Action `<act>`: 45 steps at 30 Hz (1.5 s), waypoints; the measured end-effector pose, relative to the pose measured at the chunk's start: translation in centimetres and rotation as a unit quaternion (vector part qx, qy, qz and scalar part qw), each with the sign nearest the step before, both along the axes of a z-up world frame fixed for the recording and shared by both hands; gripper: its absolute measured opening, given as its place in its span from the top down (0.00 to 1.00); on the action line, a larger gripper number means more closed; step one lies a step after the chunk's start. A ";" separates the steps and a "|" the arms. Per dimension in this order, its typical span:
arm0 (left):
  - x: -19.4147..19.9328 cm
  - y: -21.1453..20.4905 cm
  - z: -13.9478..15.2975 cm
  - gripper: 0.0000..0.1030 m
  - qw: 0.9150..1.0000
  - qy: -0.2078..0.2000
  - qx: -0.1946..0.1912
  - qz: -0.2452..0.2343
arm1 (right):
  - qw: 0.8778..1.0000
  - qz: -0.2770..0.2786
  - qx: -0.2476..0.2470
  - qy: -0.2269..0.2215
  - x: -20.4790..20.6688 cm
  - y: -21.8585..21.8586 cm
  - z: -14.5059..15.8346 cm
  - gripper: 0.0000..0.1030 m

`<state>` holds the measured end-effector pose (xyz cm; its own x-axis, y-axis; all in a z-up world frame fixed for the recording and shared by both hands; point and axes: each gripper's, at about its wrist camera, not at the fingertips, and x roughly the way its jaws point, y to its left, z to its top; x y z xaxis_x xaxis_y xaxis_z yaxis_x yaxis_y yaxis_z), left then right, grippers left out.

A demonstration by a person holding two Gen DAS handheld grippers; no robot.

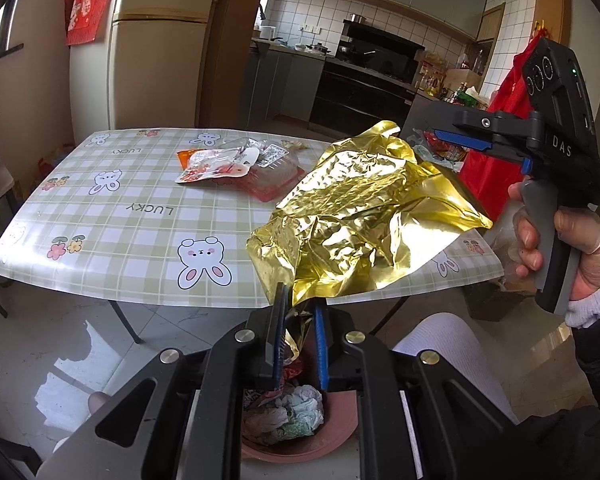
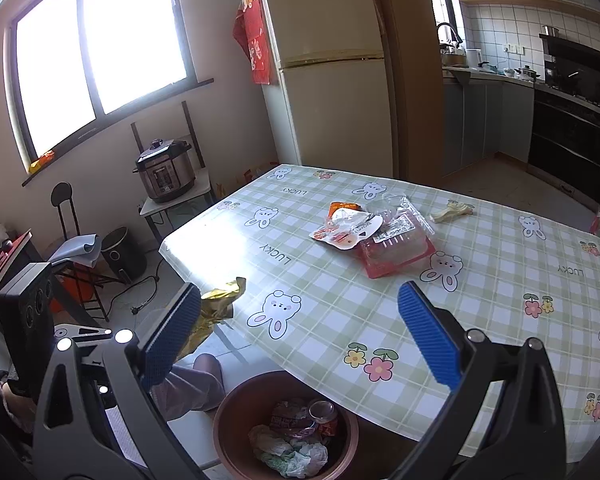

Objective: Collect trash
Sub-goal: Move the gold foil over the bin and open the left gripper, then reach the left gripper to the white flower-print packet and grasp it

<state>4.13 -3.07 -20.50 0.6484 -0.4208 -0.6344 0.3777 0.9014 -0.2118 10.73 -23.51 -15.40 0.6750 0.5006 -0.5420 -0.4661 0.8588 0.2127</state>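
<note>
Gold foil wrapper (image 1: 364, 216) pinched in left tongs (image 1: 298, 332) above bin (image 1: 340, 436).

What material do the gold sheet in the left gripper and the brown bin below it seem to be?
Gold sheet: probably metallic foil or foil-coated paper, glossy, with sharp mirror-like creases. Brown bin: likely plastic, a smooth, matte, evenly coloured rim; not certain. Left gripper pinches the sheet's corner.
</note>
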 end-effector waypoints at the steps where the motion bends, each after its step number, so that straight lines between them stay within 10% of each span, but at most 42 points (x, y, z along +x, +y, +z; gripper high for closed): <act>1: 0.0 -0.1 -0.1 0.88 1.000 0.001 0.000 -0.003 | 1.000 0.000 0.000 0.001 0.1 0.0 -0.1 0.06; 6: -0.1 -1.1 -0.6 0.84 1.000 0.005 0.001 -0.031 | 1.000 0.002 -0.001 0.004 0.1 0.3 -0.1 0.06; 19: 0.2 0.9 0.2 0.09 0.999 -0.020 0.006 0.037 | 1.000 -0.004 -0.004 0.011 0.4 0.3 -0.5 0.06; 45: 8.7 4.5 -0.5 0.06 0.986 0.003 0.044 0.160 | 0.996 -0.041 -0.036 0.069 6.2 -0.9 -7.8 0.06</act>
<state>12.82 1.47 -20.98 0.7349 -0.1380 -0.6640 0.0697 0.9893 -0.1285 16.92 -24.42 -23.23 0.6283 0.4033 -0.6653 -0.3647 0.9081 0.2060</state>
